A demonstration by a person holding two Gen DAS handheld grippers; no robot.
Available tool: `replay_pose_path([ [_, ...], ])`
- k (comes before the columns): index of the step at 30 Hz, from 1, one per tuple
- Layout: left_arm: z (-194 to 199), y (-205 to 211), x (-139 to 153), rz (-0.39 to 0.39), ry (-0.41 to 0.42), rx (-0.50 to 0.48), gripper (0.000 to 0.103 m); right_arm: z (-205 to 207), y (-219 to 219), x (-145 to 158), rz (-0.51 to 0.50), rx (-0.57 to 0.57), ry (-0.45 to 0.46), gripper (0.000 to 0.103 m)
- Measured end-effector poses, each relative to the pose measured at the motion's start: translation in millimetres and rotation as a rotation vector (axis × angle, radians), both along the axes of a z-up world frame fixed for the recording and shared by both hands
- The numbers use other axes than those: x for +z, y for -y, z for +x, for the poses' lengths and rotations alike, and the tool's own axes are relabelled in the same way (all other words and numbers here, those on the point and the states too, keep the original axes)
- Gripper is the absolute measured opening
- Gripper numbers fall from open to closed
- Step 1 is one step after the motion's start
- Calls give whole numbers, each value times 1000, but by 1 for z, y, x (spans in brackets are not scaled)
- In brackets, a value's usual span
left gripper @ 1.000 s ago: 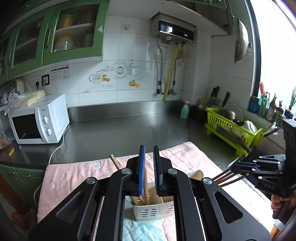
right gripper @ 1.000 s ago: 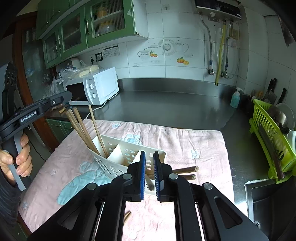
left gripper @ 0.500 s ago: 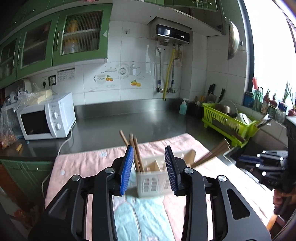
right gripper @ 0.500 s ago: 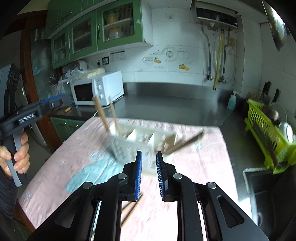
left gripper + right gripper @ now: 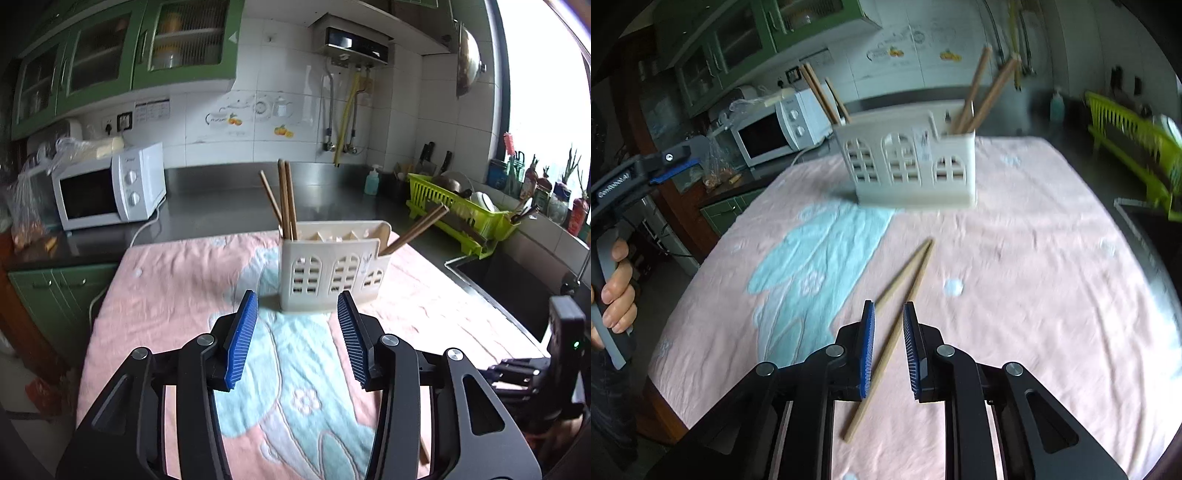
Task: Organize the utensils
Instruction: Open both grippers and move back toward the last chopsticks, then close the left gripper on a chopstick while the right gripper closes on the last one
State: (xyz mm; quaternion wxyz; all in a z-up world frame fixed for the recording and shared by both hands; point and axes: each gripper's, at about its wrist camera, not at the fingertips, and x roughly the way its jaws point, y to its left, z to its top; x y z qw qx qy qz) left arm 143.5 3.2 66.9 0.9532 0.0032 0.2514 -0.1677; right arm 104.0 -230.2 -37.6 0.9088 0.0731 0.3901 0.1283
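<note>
A cream utensil holder (image 5: 332, 273) stands upright on the pink cloth, with chopsticks (image 5: 284, 199) in its left compartment and wooden handles (image 5: 413, 230) leaning out on the right. My left gripper (image 5: 296, 299) hangs short of the holder, its jaws opening with nothing between them. In the right wrist view the holder (image 5: 908, 166) is further off. Two loose chopsticks (image 5: 912, 266) lie on the cloth before it. My right gripper (image 5: 889, 306) hovers low over them, narrowly open. One chopstick runs under the gap and the pads do not press it. A hand (image 5: 617, 280) holds the left gripper (image 5: 665, 166).
A pink and blue cloth (image 5: 166, 295) covers the counter. A white microwave (image 5: 110, 188) stands at the back left, with a soap bottle (image 5: 371, 181) and a green dish rack (image 5: 458, 214) at the back right. A sink (image 5: 517, 288) drops off past the cloth's right edge.
The left jaws went from shut to wide apart, and chopsticks now stand in the holder. Both grippers drew back and down from the holder. The right jaws parted slightly above the loose chopsticks.
</note>
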Motion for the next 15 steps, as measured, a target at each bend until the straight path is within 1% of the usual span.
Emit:
replay_pose_path([
  [7, -16, -9, -28, -16, -37, 12, 47, -13, -25, -43, 33, -37, -76, 16],
  [11, -20, -14, -39, -27, -59, 17, 47, -15, -34, -55, 2, -78, -87, 16],
  [15, -23, -16, -52, -41, -78, 9, 47, -17, -34, -62, -13, -99, -104, 16],
])
